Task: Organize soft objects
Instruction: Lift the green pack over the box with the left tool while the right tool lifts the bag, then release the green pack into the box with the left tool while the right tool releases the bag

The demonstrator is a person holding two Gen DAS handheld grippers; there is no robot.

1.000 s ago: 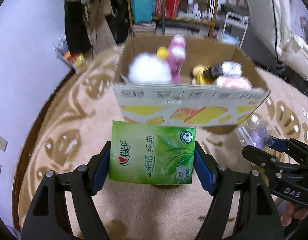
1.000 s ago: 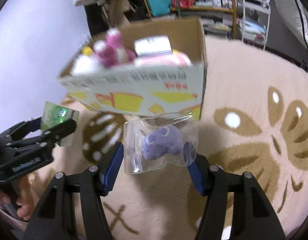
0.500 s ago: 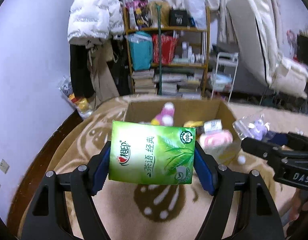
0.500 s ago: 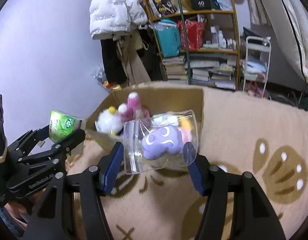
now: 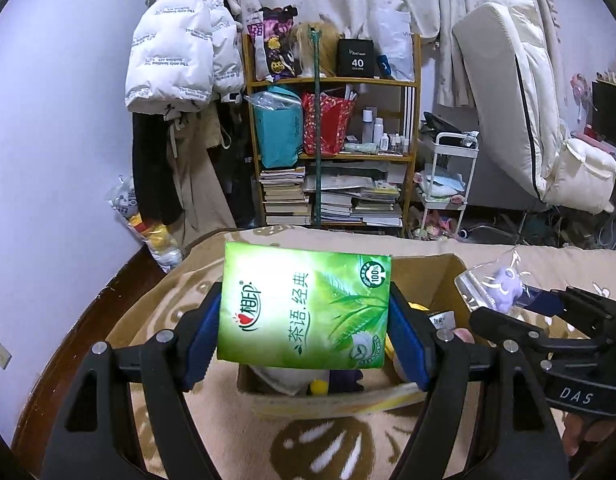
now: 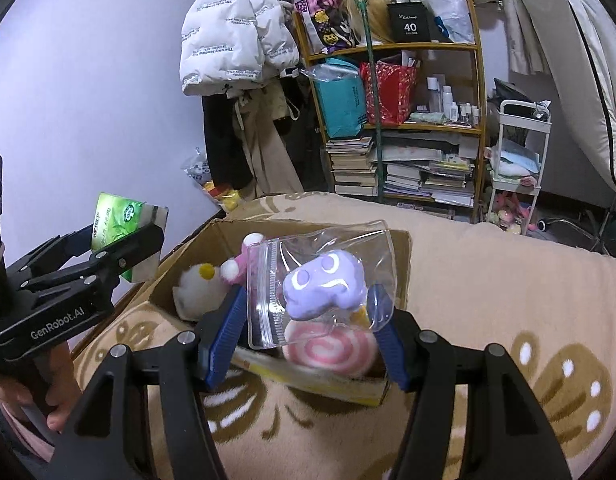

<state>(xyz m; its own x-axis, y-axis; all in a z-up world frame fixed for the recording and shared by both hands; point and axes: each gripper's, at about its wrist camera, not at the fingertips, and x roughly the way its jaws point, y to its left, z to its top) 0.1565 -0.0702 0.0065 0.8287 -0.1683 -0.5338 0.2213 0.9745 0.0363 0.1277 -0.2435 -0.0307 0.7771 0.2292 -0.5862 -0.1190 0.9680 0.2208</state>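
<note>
My left gripper (image 5: pixel 304 328) is shut on a green tissue pack (image 5: pixel 304 308), held up over the near edge of an open cardboard box (image 5: pixel 440 276). The right gripper (image 6: pixel 312 308) is shut on a clear zip bag with a purple plush toy (image 6: pixel 324 286) inside, held above the same box (image 6: pixel 212 236). In the box lie a white fluffy toy (image 6: pixel 196 290), a pink plush (image 6: pixel 246 258) and a pink swirl cushion (image 6: pixel 328 352). Each gripper shows in the other's view: the right one (image 5: pixel 504 300), the left one (image 6: pixel 120 232).
The box stands on a beige patterned carpet (image 6: pixel 488 280). Behind it are a wooden shelf (image 5: pixel 336 152) of books and bags, hanging coats (image 5: pixel 180 60), a white trolley (image 5: pixel 448 184) and a folded mattress (image 5: pixel 520 92). A person's hand (image 6: pixel 56 392) holds the left gripper.
Both grippers have risen and tilted up while keeping their loads; the box has slid from ahead of them to below them, and the shelf and wall came into view.
</note>
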